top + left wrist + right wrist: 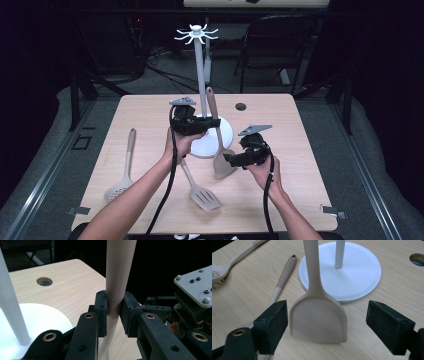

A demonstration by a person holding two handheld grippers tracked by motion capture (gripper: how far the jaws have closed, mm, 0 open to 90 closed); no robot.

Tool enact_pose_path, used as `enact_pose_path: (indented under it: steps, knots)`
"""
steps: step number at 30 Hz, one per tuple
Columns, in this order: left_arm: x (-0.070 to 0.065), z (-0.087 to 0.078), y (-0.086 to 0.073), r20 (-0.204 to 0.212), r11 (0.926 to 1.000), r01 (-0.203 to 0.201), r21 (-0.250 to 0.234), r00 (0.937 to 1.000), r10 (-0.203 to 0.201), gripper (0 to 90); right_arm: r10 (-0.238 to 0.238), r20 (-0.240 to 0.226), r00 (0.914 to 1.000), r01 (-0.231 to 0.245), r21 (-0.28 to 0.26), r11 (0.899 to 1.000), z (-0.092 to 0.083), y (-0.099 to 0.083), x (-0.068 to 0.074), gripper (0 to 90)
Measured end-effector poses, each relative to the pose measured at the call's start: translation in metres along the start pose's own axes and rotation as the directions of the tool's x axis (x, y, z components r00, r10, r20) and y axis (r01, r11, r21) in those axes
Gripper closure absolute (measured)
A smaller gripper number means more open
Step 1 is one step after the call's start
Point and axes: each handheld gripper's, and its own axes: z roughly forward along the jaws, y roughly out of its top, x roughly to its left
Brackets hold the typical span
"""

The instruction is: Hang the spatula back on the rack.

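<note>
Left gripper view shows the left hand-held gripper (115, 312) clamped on the spatula (119, 277) handle; its blade hangs between the right hand-held gripper (327, 327) pads, spread apart.

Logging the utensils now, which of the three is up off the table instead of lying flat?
The solid turner, upright with its handle clamped in the left gripper. The slotted turner and the perforated spoon lie flat on the table.
</note>
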Motion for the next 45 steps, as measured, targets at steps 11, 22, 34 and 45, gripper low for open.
enact_pose_path:
  steps: [11, 22, 34, 45]
  knots:
    - [0.002, -0.006, 0.015, -0.013, 0.9980, -0.063, 0.004, 0.9979, 0.064, 76.5, -0.003, 0.005, 1.0000, 0.002, 0.010, 1.000, 0.001, -0.002, -0.005, 9.4]
    - [0.009, -0.013, 0.031, -0.032, 0.9947, -0.103, 0.000, 0.9942, 0.103, 76.4, 0.019, -0.013, 0.9997, -0.019, 0.023, 1.000, 0.005, -0.003, -0.009, 1.1]
    - [0.012, -0.019, 0.048, -0.048, 0.9887, -0.150, -0.003, 0.9875, 0.150, 76.4, 0.027, -0.022, 0.9994, -0.026, 0.041, 0.999, 0.008, -0.004, -0.011, 0.0]
    - [0.012, -0.024, 0.065, -0.056, 0.9787, -0.205, -0.013, 0.9774, 0.204, 76.4, 0.024, -0.023, 0.9994, -0.023, 0.063, 0.998, 0.008, -0.004, -0.012, 0.0]
